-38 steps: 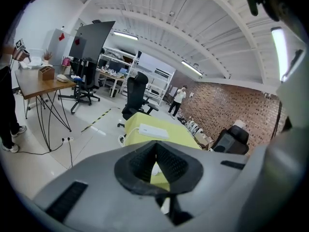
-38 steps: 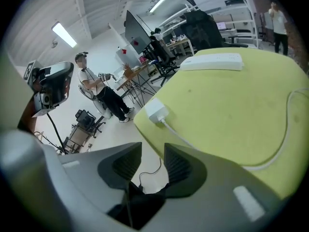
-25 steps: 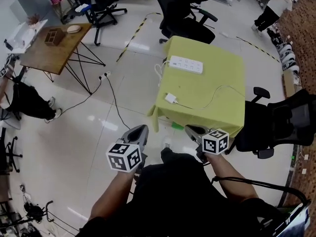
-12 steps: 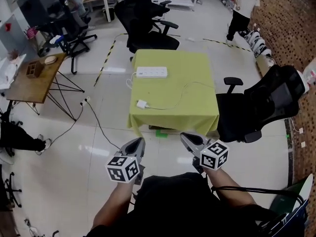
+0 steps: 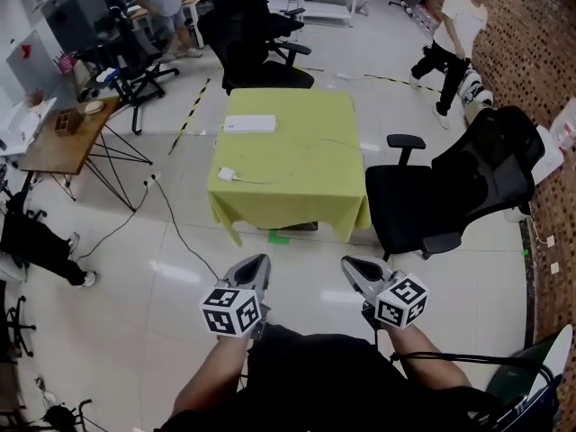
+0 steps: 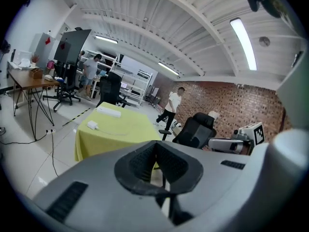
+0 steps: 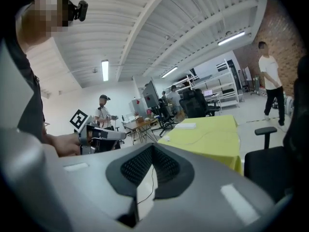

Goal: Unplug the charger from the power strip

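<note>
A table under a yellow cloth [image 5: 297, 183] stands well ahead of me. A white power strip [image 5: 250, 124] lies at the cloth's far left. The white charger [image 5: 226, 175] lies nearer on the cloth, apart from the strip, and its thin cable trails right. My left gripper [image 5: 256, 261] and right gripper [image 5: 351, 265] hang side by side over the floor, far short of the table, both shut and empty. The left gripper view shows the strip [image 6: 108, 111] and charger [image 6: 92, 125] beyond shut jaws. The right gripper view shows the strip [image 7: 186, 126] too.
A black office chair [image 5: 450, 196] stands close to the table's right side, another [image 5: 256, 39] behind it. A wooden desk [image 5: 63, 133] is at the left, with a cable [image 5: 171, 214] across the floor. A person [image 5: 454, 39] walks at the far right by a brick wall.
The table has slid from right of centre to the middle of the head view and looks smaller. The black chair has come fully into view. Both grippers stay shut, low in the frame.
</note>
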`<state>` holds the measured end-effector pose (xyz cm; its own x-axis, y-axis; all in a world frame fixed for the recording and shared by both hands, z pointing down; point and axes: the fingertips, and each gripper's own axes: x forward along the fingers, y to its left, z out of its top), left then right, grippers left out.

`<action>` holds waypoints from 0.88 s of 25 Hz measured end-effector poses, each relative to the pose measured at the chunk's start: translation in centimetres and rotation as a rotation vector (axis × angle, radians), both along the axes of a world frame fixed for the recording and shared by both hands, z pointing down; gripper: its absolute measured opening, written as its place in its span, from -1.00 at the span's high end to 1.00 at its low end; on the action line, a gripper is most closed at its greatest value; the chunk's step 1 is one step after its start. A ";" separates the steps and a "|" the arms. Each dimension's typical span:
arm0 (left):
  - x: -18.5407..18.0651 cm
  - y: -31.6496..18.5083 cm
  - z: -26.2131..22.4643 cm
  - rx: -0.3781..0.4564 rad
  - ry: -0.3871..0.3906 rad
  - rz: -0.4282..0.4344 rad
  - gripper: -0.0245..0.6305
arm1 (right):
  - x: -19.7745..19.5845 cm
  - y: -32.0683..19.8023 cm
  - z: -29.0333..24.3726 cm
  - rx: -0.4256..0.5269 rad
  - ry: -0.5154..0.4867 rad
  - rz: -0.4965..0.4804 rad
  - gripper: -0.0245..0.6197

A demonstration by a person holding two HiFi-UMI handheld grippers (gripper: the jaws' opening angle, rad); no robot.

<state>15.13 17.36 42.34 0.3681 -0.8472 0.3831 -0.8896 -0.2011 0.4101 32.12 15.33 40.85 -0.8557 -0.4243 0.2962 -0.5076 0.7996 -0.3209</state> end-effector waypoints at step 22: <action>11.0 10.1 1.3 -0.083 -0.055 -0.048 0.91 | 7.9 8.8 2.2 -0.049 -0.050 -0.123 0.92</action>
<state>26.15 27.43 43.66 0.3042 -0.8276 0.4717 -0.9192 -0.1249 0.3735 40.03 24.17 43.06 -0.9146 -0.3013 0.2696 -0.3890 0.8377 -0.3833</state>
